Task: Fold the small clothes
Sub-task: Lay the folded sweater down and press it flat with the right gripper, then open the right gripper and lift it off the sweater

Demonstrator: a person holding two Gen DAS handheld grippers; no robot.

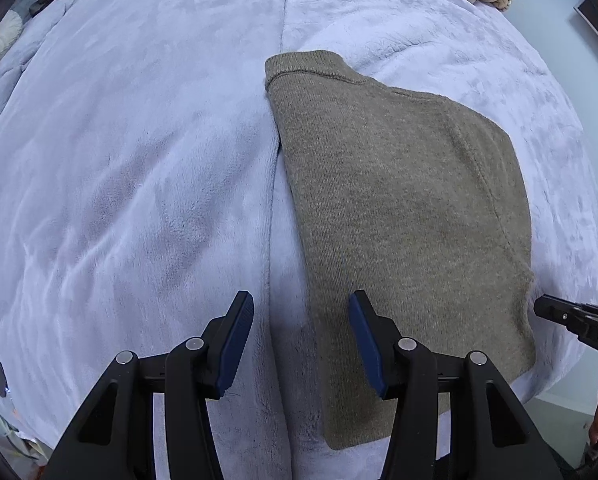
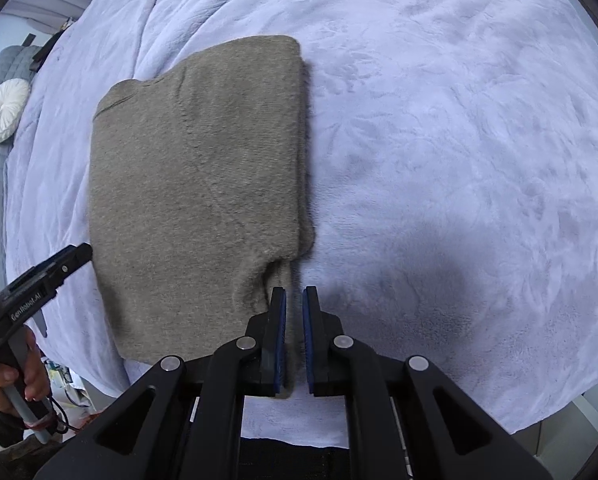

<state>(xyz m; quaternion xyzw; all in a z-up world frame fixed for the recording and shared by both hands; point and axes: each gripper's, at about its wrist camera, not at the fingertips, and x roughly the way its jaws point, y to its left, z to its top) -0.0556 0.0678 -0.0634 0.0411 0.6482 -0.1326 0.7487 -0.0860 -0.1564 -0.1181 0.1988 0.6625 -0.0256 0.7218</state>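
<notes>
Spread across the lavender blanket [image 1: 119, 160], the olive knit garment [image 1: 399, 208] looks soft, light and floppy, best pinched at its six-o'clock hem corners, where the left gripper [image 1: 301, 340] straddles an edge half-open and the right gripper [image 2: 294, 336] is pinched onto the hem fold.

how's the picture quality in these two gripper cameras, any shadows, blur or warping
Left wrist view: sharp, even light, strong fisheye bulge in the lavender blanket, dark corners. Right wrist view: the same warping, softer focus on the folded brown sweater, a broad dark shadow on the blanket right of the right hand-held gripper.
</notes>
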